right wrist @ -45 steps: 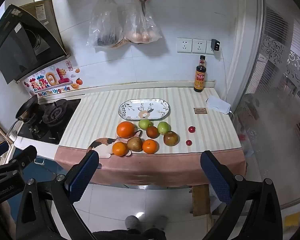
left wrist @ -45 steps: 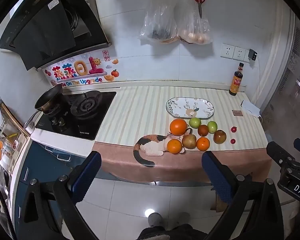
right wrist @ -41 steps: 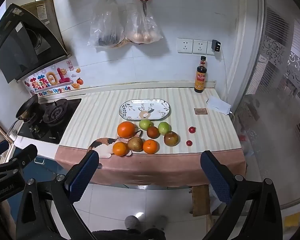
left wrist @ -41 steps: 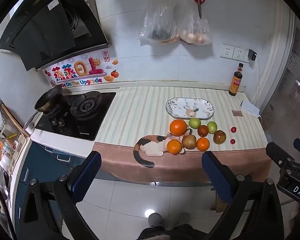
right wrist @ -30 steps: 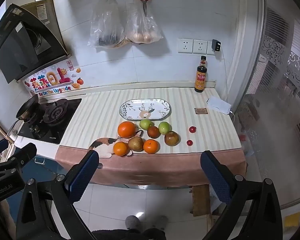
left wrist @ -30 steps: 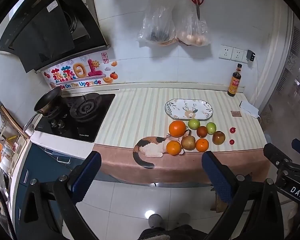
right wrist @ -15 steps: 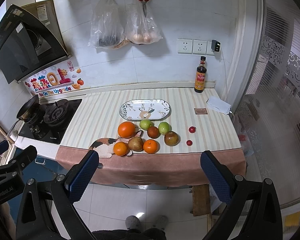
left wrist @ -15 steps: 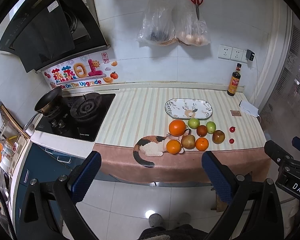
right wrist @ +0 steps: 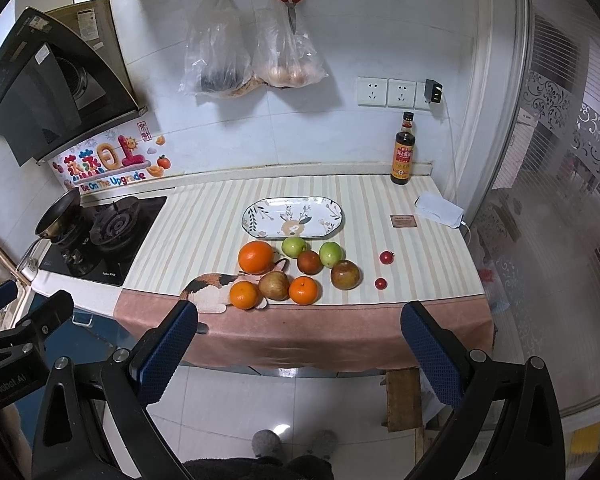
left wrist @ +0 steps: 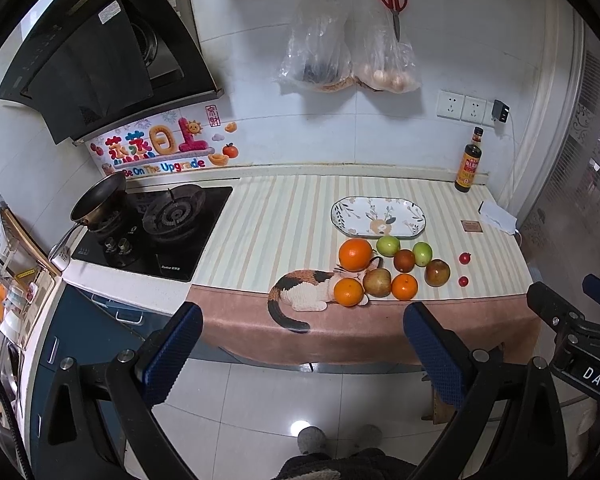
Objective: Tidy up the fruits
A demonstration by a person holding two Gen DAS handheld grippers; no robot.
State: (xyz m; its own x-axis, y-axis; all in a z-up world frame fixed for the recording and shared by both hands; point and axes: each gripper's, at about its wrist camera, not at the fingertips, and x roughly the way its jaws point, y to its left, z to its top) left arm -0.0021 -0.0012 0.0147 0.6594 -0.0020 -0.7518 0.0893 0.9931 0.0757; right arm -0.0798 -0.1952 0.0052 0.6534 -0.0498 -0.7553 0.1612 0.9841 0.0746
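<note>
The fruits (right wrist: 296,268) lie on the table (right wrist: 204,232) just before the oval plate (right wrist: 293,217), well ahead of both grippers. The left gripper (left wrist: 302,352) and right gripper (right wrist: 298,350) hover level off the table's front edge, jaws apart and empty.

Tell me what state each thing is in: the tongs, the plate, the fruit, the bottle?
Left tongs: open, holding nothing.
Right tongs: open, holding nothing.
Plate: bare, flat on the counter.
Big orange: on the cloth, beside the plate.
Bottle: upright, capped.
Bags: hanging on the wall.

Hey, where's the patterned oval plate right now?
In both wrist views the oval plate lies empty on the striped counter, just behind the fruit cluster, nearest the two green apples, with the sauce bottle farther back to its right.
</note>
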